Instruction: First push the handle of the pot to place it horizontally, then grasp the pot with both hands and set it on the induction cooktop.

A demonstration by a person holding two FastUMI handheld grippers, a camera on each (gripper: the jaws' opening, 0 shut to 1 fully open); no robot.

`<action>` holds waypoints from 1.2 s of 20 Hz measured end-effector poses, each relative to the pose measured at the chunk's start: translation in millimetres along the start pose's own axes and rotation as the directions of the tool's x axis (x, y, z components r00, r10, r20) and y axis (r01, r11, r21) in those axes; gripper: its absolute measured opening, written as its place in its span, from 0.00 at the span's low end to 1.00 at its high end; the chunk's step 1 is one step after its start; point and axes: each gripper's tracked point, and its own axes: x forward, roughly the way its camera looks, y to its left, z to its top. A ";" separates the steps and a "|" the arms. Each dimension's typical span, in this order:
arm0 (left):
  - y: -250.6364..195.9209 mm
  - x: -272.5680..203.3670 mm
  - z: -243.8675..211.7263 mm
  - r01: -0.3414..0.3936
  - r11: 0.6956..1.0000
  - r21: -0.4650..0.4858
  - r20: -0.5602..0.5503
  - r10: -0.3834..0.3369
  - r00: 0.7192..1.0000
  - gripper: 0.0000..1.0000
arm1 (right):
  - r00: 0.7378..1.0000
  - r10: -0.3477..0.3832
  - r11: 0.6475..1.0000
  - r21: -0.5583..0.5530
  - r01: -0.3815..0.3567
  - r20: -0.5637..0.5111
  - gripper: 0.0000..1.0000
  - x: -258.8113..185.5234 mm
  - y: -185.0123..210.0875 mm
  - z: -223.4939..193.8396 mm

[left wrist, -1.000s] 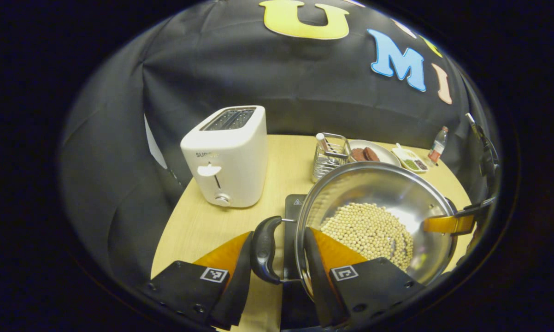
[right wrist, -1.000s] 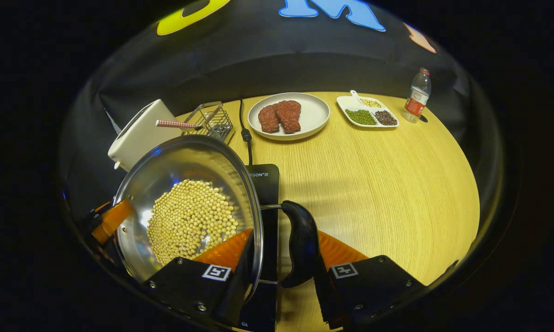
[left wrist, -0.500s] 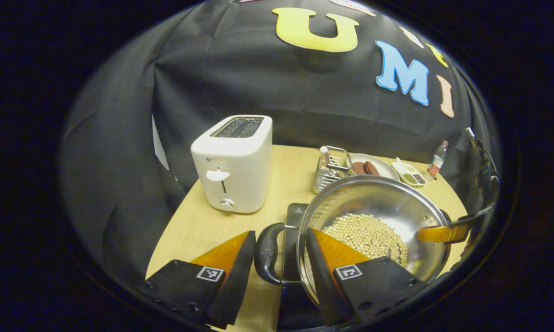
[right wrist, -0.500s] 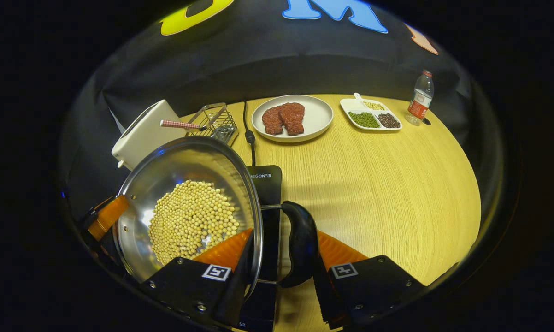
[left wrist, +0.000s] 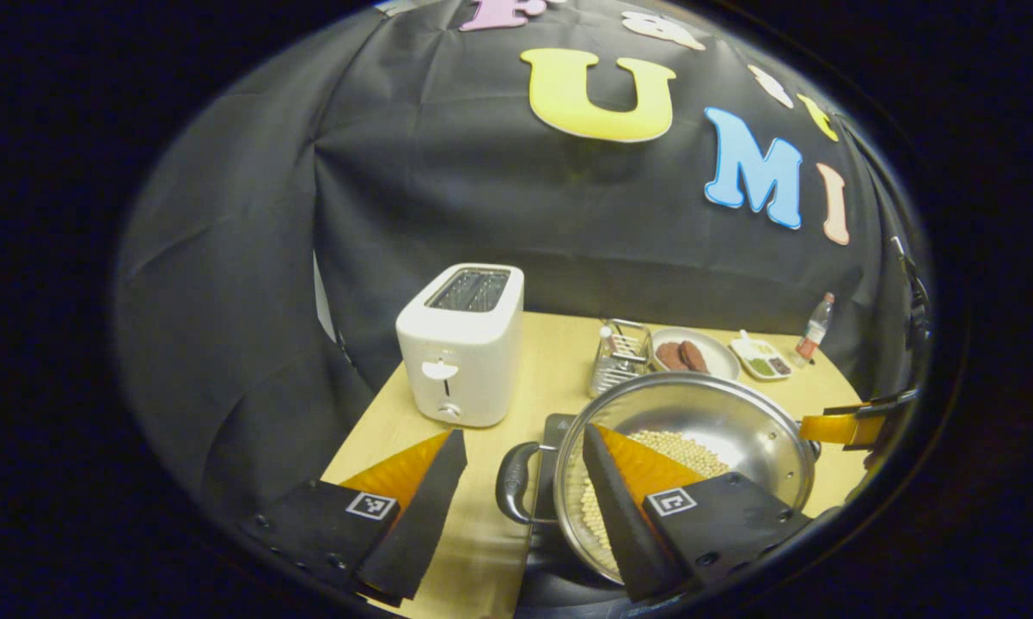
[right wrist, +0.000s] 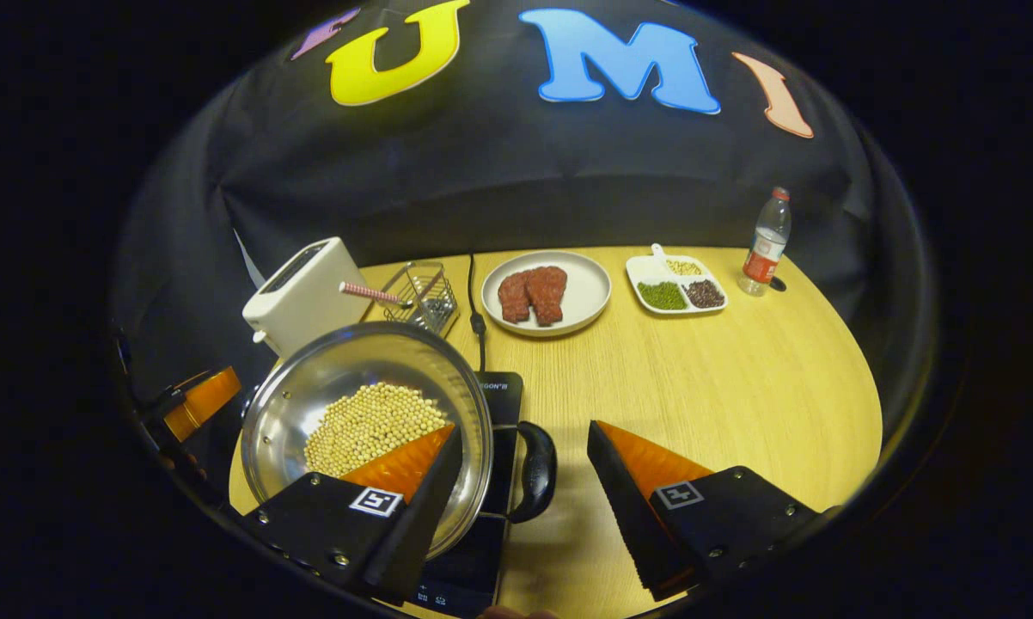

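Note:
A steel pot [left wrist: 740, 417] holding soybeans [left wrist: 684, 447] sits on the black induction cooktop [left wrist: 559, 427]. In the left gripper view my left gripper [left wrist: 522, 432] is open above the pot's black side handle [left wrist: 513, 481], apart from it. In the right gripper view the pot [right wrist: 345, 365] with soybeans [right wrist: 370, 421] rests on the cooktop [right wrist: 501, 397]. My right gripper [right wrist: 524, 428] is open above the other black handle [right wrist: 539, 471], not touching it. Each view shows the other gripper beyond the pot: the right gripper [left wrist: 843, 427] and the left gripper [right wrist: 198, 400].
A white toaster [left wrist: 461, 348] stands at the back left of the wooden table [right wrist: 740, 387]. Behind the pot are a wire rack [right wrist: 422, 297], a plate of meat [right wrist: 547, 292], a divided dish [right wrist: 675, 288] and a bottle [right wrist: 761, 245]. A black cable [right wrist: 475, 309] runs back from the cooktop.
Both grippers opened and let go of the pot's side handles, then drew up and back. The pot stays on the cooktop.

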 end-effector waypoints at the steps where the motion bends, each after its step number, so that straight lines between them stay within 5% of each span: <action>1: -5.0 -7.9 10.9 0.001 1.000 0.000 0.021 -0.001 1.000 0.90 | 0.999 0.003 1.000 -0.001 -0.003 0.034 0.91 -10.1 -3.5 9.6; 11: -127.9 -99.1 95.6 0.064 0.998 0.007 0.210 -0.064 0.976 0.90 | 0.959 -0.006 1.000 -0.017 0.011 0.285 0.91 -110.2 -66.3 83.8; 24: -305.9 -237.8 184.3 0.121 0.990 0.076 0.435 -0.143 0.889 0.94 | 0.866 -0.045 0.999 0.024 0.039 0.498 0.91 -257.7 -171.2 148.6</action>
